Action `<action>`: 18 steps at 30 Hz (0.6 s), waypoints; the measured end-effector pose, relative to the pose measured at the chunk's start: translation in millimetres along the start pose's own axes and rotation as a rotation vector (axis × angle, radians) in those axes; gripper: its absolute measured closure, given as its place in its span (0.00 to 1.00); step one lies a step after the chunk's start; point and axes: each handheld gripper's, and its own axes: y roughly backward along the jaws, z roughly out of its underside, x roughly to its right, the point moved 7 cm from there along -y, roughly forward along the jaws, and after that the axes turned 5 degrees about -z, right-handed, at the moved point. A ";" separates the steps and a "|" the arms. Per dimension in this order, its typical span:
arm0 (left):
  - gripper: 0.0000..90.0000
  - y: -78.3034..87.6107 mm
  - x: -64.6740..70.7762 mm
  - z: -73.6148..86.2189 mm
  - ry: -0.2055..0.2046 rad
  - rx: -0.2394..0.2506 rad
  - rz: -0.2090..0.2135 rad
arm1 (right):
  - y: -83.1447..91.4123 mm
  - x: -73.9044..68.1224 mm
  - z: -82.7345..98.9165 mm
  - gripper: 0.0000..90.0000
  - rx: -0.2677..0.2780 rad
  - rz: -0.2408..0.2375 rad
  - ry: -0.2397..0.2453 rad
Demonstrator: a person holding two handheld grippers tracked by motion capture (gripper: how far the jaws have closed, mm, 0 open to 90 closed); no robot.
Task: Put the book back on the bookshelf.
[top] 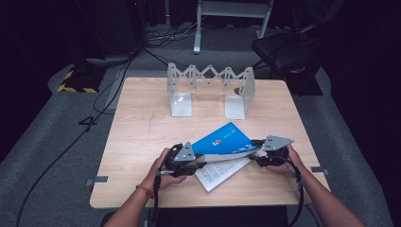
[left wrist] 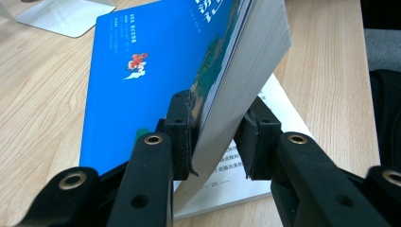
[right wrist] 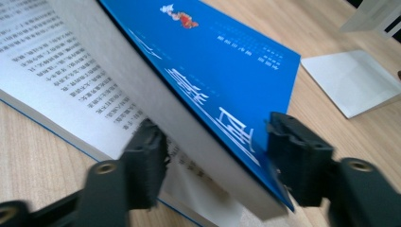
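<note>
The blue-covered paperback book lies open on the light wooden bench, in front of the white metal folding bookend rack that stands toward the far edge. Its lower pages rest flat on the bench while the thick upper block with the blue cover is lifted at a slant above them.

The left gripper takes this raised block at the near-left corner of the book; in the left gripper view its jaws are clamped on the cover and the pages under it, one pad against the blue face. The right gripper is at the book's right edge. In the right gripper view its jaws stand apart on either side of the raised block, one pad near the cover, not yet pressing.

As I judge it, the book is being closed or lifted for the rack. The left hold is made; the right grip, closing the book and setting it upright between the rack's plates remain.
</note>
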 end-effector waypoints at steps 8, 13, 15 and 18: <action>0.57 11.6 -4.7 4.5 0.010 -0.047 -0.069 | 0.5 -16.8 -15.5 0.70 -0.024 0.042 0.144; 0.44 15.0 7.1 -7.6 0.009 -0.050 -0.112 | -2.6 -27.1 -27.4 0.73 -0.042 0.040 0.164; 0.42 12.1 7.7 -10.8 -0.004 -0.067 -0.143 | -4.4 -31.1 -31.9 0.74 -0.049 0.034 0.174; 0.41 7.9 6.7 -11.5 -0.008 -0.088 -0.164 | -6.4 -34.9 -37.3 0.75 -0.046 0.031 0.180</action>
